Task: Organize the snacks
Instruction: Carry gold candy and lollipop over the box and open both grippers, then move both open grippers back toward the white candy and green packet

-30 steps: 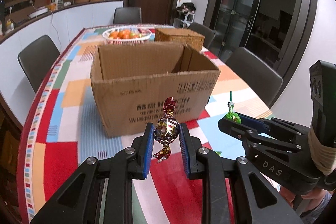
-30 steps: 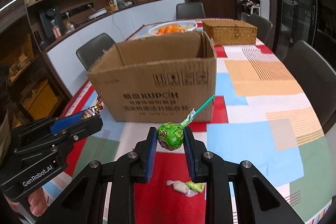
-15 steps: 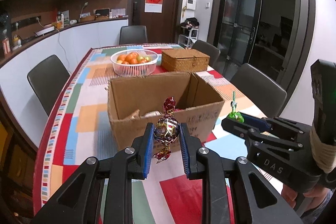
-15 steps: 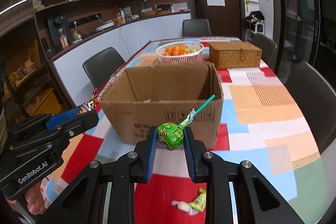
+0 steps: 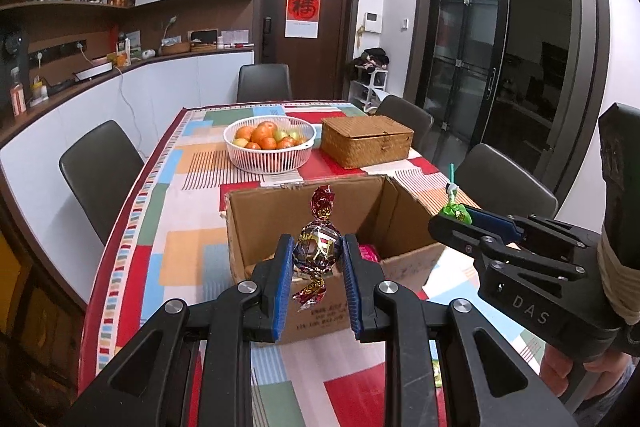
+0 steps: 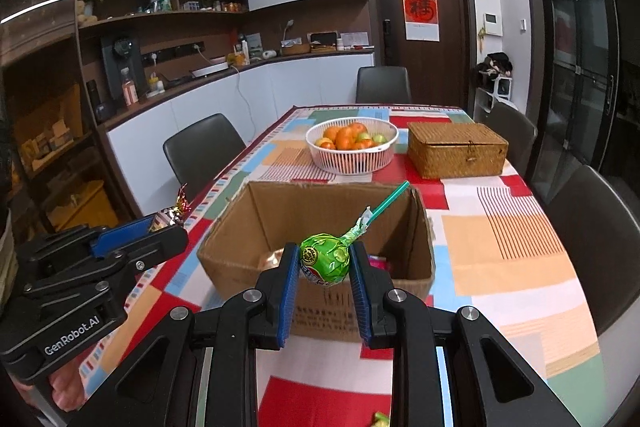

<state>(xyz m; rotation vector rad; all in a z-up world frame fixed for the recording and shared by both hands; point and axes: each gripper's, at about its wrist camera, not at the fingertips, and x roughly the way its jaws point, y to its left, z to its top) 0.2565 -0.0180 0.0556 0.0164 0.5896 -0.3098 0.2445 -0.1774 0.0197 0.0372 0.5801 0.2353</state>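
clamping a foil candy [image 5: 317, 251], the left hand-held gripper [image 5: 316, 283]; the right hand-held gripper [image 6: 325, 285] pinching a green lollipop [image 6: 325, 261].

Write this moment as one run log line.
left gripper: shut on foil candy | right gripper: shut on green lollipop | cardboard box: open

The right tongs [image 6: 325, 285] grip a green foil-wrapped lollipop [image 6: 325, 261] (stick tilted up-right); an open brown cardboard box [image 6: 320, 227] sits beyond on the bench [image 6: 520, 267].
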